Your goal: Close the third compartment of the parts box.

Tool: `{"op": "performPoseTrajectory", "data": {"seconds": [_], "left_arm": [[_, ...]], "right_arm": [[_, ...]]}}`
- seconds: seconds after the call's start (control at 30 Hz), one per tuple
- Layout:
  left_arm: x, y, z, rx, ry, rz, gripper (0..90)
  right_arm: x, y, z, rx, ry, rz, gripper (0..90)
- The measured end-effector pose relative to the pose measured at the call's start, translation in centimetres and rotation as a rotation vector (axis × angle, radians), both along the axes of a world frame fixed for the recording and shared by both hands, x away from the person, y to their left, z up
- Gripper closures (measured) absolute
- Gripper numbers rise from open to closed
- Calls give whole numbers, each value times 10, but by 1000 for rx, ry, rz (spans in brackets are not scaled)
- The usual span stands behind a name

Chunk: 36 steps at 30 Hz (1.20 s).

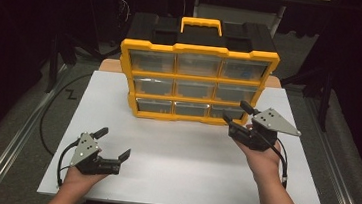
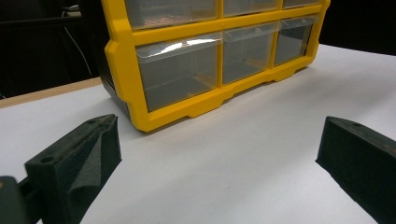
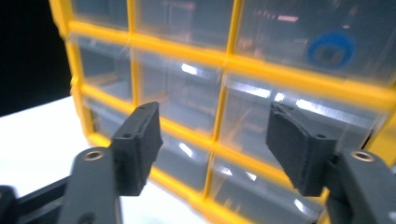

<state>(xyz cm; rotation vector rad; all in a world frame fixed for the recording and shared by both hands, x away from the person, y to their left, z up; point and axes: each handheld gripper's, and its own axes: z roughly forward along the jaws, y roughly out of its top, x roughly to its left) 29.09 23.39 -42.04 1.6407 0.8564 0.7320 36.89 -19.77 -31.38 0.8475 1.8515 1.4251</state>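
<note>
Yellow drawer organizer [image 1: 197, 83] upright at far middle of white worktop [image 1: 183, 157]. Right gripper [image 1: 235, 115] at its bottom-right drawer [image 1: 228, 111], jaws apart, empty. Left gripper [image 1: 114, 143] wide, idle near left. Judged step: approach; next, align jaws on drawer lip, close, pull.

White desk [image 1: 181, 177], rectangular, top matte. Yellow drawer cabinet [image 1: 197, 83] stands upright on far half, centred, clear drawers facing person. Wooden edge [image 1: 111, 65] shows behind desk's far left corner.
</note>
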Motion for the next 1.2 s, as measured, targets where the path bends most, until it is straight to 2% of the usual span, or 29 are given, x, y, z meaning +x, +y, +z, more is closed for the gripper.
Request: {"op": "performPoseTrajectory", "data": {"seconds": [0.27,0.43,0.63,0.73,0.83,0.9,1.1,1.2], "left_arm": [[1,0,-1,2,4,6,4],[0,1,0,-1,2,9,4],[-1,1,0,-9,2,11,3],[0,0,0,-12,5,17,4],[1,0,0,-14,10,23,4],[1,0,0,-15,14,28,3],[1,-1,0,-9,13,34,3],[3,-2,1,-26,13,41,4]], "right_arm": [[-18,-8,-31,-25,47,17,197],[-31,-20,-48,-5,82,7,125],[-46,-38,-65,13,88,-37,11],[-49,-46,-75,0,88,-53,11],[-48,-50,-84,-8,126,-50,11],[-48,-51,-86,-11,133,-52,11],[-49,-51,-86,-26,101,-49,11],[-51,-51,-88,-44,97,-50,11]]}}
